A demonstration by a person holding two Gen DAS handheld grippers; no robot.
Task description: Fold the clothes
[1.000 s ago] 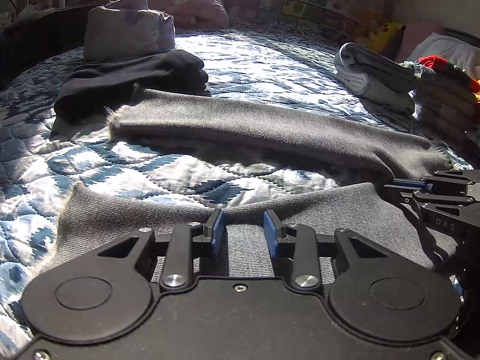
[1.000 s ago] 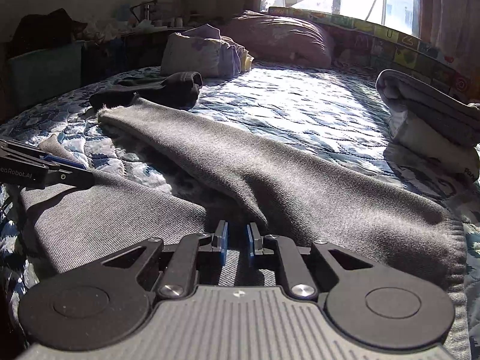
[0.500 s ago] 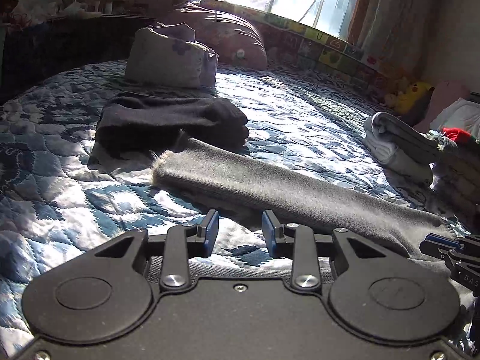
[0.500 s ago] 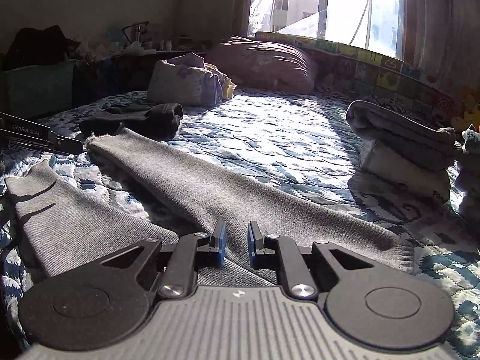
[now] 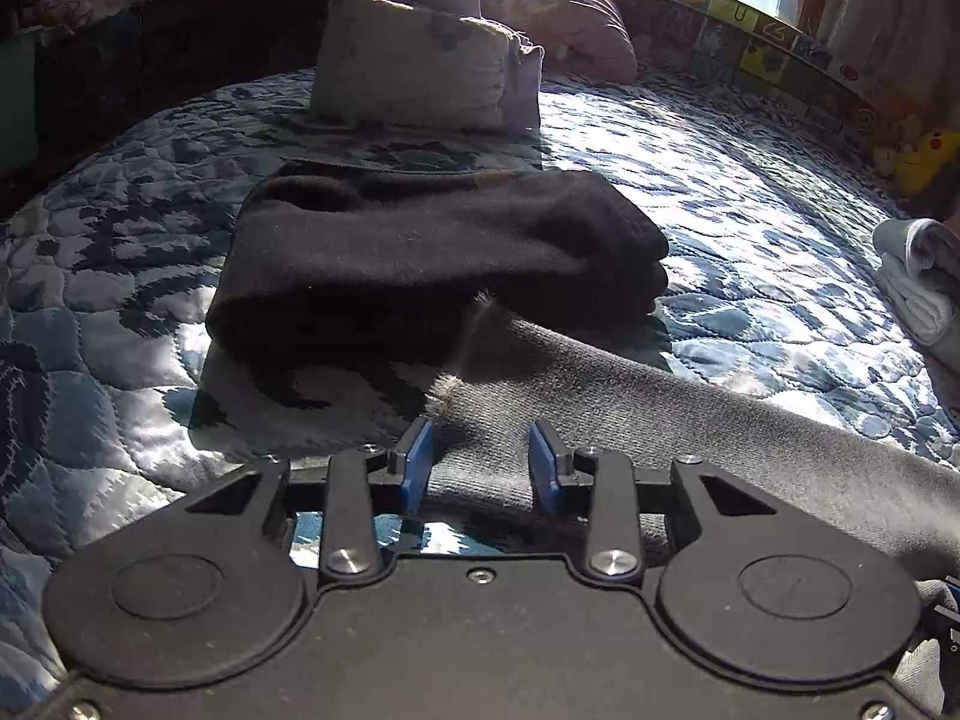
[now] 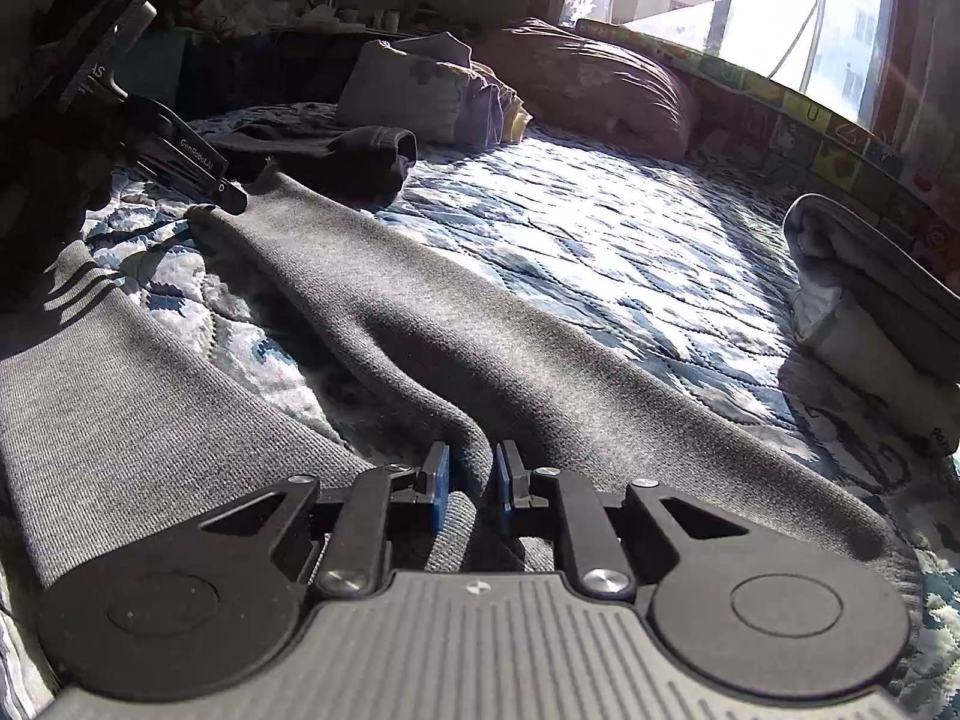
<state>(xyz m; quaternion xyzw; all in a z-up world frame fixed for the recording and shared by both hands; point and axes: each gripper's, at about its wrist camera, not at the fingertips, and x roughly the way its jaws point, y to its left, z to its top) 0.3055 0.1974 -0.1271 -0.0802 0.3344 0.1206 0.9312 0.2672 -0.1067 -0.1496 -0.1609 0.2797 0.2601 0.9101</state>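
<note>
A grey knit garment [image 6: 420,312] with two long legs lies across the blue quilted bed [image 6: 600,228]. My left gripper [image 5: 480,462] is open at the cuff end of the far leg [image 5: 660,420], its blue pads on either side of the fabric's edge. From the right wrist view, the left gripper [image 6: 222,192] reaches that cuff from the left. My right gripper [image 6: 474,477] sits where the two legs join, shut on a raised fold of the grey knit. The near leg [image 6: 150,396] lies flat at the left.
A folded black garment [image 5: 432,258] lies just beyond the cuff, touching it. Behind it sit a pale pillow [image 5: 420,78] and a pink bolster [image 6: 600,90]. A stack of folded grey and white clothes [image 6: 870,300] stands at the right. A yellow plush toy [image 5: 918,156] is by the window.
My left gripper has moved from over the near leg forward to the far leg's cuff, beside the black garment. The right gripper has kept its hold where the legs join.
</note>
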